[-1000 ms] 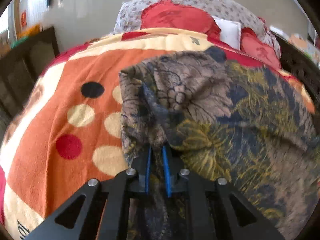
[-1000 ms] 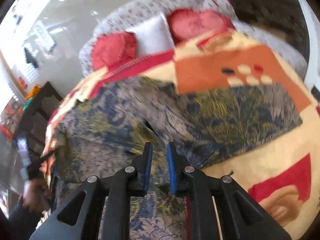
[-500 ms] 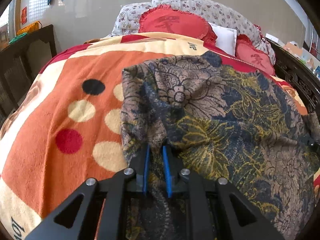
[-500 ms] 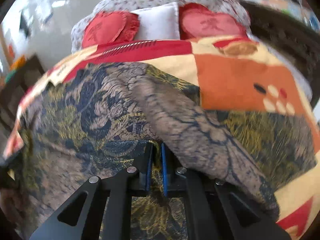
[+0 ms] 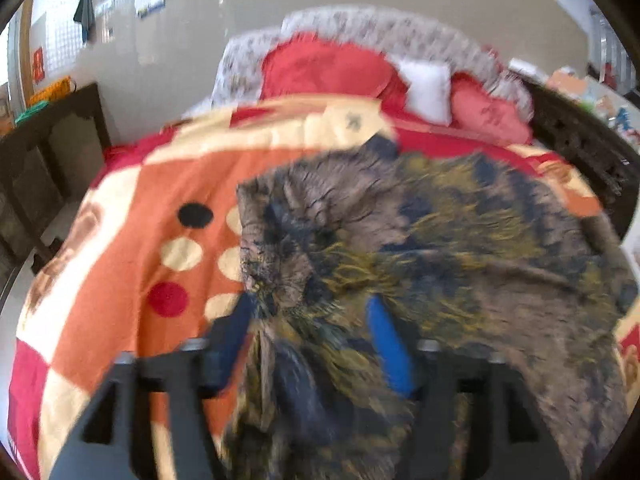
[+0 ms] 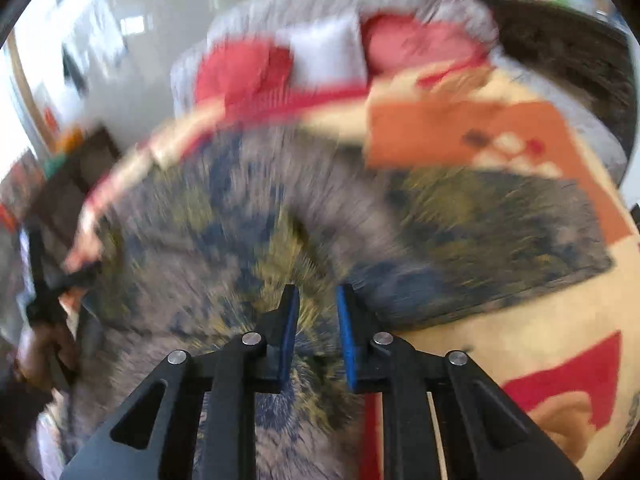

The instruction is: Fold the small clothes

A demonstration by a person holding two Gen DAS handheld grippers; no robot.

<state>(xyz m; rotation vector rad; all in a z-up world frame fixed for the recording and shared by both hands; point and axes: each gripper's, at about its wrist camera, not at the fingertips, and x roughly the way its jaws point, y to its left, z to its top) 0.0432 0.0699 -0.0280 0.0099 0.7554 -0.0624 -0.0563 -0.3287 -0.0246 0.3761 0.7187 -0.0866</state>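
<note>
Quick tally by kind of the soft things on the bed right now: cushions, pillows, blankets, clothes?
Red cushions: 2
White pillow: 1
Blanket: 1
Floral garment: 1
Total: 5

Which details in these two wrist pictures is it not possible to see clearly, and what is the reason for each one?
- Patterned garment, left wrist view: near edge cut off by the frame; motion blur smears the print.
- Garment, right wrist view: fold lines lost in blur.
- Person's hand, right wrist view: blurred at the left edge; what it holds is unreadable.
- Red cushions: markings too blurred.
</note>
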